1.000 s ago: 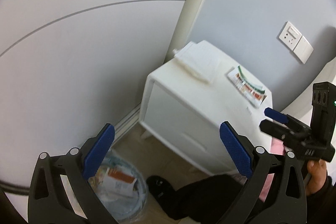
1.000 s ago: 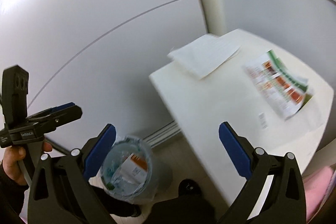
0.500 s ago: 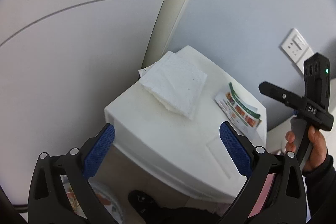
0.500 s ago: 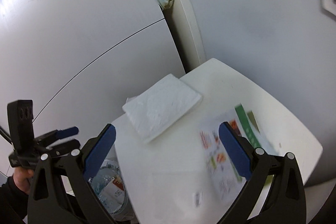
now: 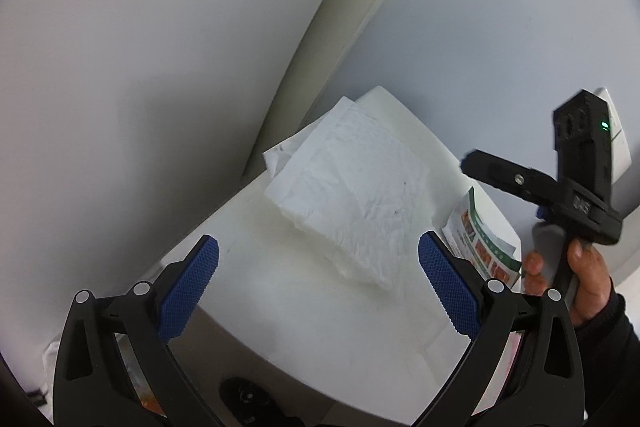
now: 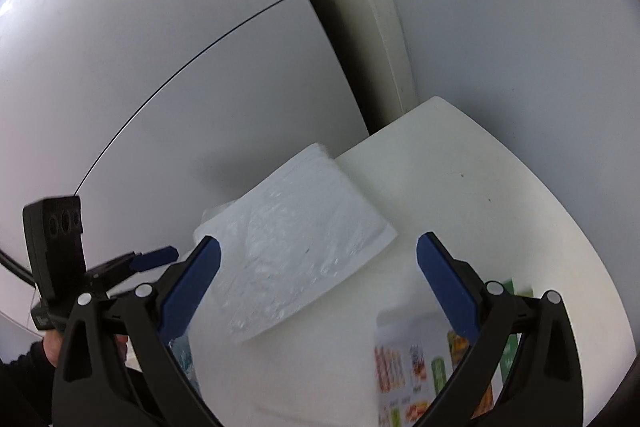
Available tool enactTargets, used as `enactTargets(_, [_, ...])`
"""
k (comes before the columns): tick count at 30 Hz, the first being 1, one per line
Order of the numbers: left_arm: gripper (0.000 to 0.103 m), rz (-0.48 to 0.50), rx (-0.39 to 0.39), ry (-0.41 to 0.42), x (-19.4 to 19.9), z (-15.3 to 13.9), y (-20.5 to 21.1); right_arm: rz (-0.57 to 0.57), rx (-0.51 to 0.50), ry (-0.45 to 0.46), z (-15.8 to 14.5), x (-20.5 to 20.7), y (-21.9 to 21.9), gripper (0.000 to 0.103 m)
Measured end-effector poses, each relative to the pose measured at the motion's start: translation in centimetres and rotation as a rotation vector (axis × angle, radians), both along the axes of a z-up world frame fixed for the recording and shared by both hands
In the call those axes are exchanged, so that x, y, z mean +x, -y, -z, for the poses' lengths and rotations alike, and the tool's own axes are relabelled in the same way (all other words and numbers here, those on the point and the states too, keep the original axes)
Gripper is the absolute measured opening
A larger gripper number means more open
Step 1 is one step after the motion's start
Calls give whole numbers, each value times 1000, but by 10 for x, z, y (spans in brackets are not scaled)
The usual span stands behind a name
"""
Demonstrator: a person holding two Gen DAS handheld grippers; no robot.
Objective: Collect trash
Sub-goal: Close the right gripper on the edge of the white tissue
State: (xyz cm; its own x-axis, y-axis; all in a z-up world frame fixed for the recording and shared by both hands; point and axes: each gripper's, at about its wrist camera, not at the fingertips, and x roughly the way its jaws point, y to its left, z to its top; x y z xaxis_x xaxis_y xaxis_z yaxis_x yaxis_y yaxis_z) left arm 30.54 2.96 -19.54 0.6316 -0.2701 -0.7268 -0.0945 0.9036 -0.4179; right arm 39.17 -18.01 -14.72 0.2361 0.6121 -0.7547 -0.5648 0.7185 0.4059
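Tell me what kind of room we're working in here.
Probably a bedroom corner: a small white bedside cabinet stands against pale grey walls, with a white wall socket plate beside it. White tissue paper lies on its top.

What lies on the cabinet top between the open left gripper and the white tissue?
Nothing: in the left wrist view, only bare white cabinet top lies between the left gripper and the white tissue.
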Motion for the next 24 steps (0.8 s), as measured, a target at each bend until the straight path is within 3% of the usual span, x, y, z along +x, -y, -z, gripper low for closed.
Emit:
enactTargets(9, [96,3,-73,31,17,12,-4,-13,19,-46,13,13,-3,94])
enactTargets(11, [91,0,-87,35,20,13,-4,-21,23,-57,16,16,-5,72])
enactTargets(12, [89,4,-86,36,21,12,-3,-22,16,-60,19,16,-6,71])
enactTargets(17, [79,26,-87,36,29,14,0,-37,-13,-44,22,17,-11,71])
enactTargets(24, [74,15,-93,33,37,19,0,-44,-16,-63,25,16,-6,71])
